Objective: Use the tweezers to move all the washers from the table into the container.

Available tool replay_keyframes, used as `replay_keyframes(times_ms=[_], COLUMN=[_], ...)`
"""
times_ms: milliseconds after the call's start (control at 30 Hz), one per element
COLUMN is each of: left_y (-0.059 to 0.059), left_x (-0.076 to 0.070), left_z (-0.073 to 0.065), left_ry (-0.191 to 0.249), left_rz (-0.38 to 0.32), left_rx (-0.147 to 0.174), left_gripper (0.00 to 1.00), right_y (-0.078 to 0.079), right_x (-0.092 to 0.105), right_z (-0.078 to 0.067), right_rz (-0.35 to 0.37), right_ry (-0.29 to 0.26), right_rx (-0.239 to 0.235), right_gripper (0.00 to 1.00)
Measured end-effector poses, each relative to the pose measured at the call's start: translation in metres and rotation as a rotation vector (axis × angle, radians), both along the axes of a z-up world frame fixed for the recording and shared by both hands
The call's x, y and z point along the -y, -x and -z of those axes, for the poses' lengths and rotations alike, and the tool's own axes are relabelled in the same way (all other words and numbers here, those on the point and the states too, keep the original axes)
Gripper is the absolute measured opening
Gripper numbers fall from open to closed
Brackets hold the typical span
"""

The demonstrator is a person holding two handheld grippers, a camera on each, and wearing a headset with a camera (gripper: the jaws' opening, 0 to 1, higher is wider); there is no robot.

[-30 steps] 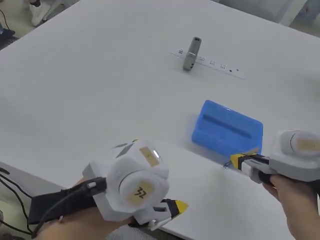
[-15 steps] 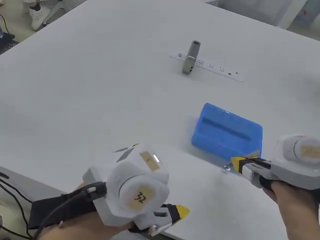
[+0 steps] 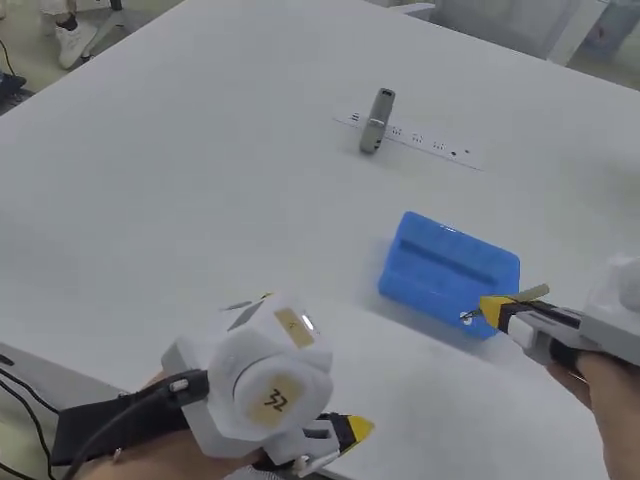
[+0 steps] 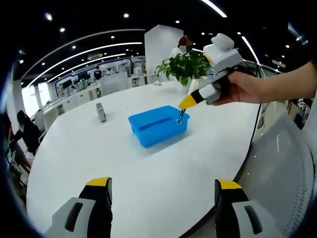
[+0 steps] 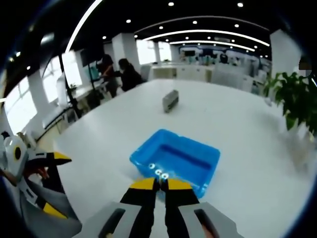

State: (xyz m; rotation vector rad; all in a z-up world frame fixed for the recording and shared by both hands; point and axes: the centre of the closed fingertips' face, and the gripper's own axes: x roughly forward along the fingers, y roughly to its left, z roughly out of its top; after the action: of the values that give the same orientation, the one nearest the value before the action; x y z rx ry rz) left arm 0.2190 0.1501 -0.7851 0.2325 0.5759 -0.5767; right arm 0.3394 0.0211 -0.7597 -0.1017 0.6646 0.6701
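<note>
A blue container sits on the white table. My right gripper is at its near right corner, shut on thin tweezers whose tip is at the container's rim. In the right gripper view the jaws are pressed together above the container, and three small washers show at its near edge; inside or on the rim, I cannot tell. My left gripper hangs open at the table's near edge, its jaws wide apart and empty, well short of the container.
A grey cylinder lies on a white strip at the far side of the table. Bare table stretches to the left of the container. Potted plants and people stand beyond the table.
My right gripper has carried the tweezers from the table just in front of the container up to its near right corner. The left gripper has barely moved.
</note>
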Motion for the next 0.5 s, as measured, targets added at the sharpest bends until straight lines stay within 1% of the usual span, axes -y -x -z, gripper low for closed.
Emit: replay_keyframes(times_ms=[67, 133, 233, 267, 300, 333, 400, 433, 467, 500], left_y=[0.0, -0.001, -0.001, -0.001, -0.001, -0.001, -0.001, -0.001, -0.001, -0.001], left_x=[-0.001, -0.001, -0.001, -0.001, -0.002, -0.002, -0.002, -0.002, -0.002, -0.003], left_z=[-0.001, -0.001, -0.002, -0.002, -0.002, -0.001, -0.002, -0.002, -0.001, -0.001], left_ry=[0.002, 0.006, 0.003, 0.002, 0.001, -0.001, 0.001, 0.0, -0.002, -0.003], left_rz=[-0.004, -0.005, -0.007, -0.008, -0.01, -0.011, -0.011, -0.012, -0.013, -0.014], left_rx=[0.002, 0.004, 0.007, 0.007, 0.007, 0.006, 0.009, 0.009, 0.007, 0.007], left_gripper=[0.87, 0.87, 0.87, 0.87, 0.87, 0.86, 0.87, 0.87, 0.87, 0.87], right_y=[-0.006, -0.017, -0.028, -0.032, -0.033, -0.034, -0.038, -0.038, -0.039, -0.042], right_x=[0.002, 0.007, 0.012, 0.013, 0.012, 0.013, 0.015, 0.015, 0.017, 0.017], right_z=[-0.003, -0.004, 0.0, 0.004, 0.006, 0.012, 0.021, 0.023, 0.028, 0.03], right_rz=[0.01, 0.025, 0.043, 0.044, 0.044, 0.048, 0.044, 0.044, 0.044, 0.041], right_ry=[-0.009, -0.008, 0.008, 0.02, 0.028, 0.042, 0.068, 0.076, 0.096, 0.105], right_rx=[0.008, 0.015, 0.019, 0.022, 0.015, 0.0, -0.01, -0.013, -0.017, -0.015], right_gripper=[0.02, 0.02, 0.02, 0.02, 0.02, 0.02, 0.02, 0.02, 0.02, 0.02])
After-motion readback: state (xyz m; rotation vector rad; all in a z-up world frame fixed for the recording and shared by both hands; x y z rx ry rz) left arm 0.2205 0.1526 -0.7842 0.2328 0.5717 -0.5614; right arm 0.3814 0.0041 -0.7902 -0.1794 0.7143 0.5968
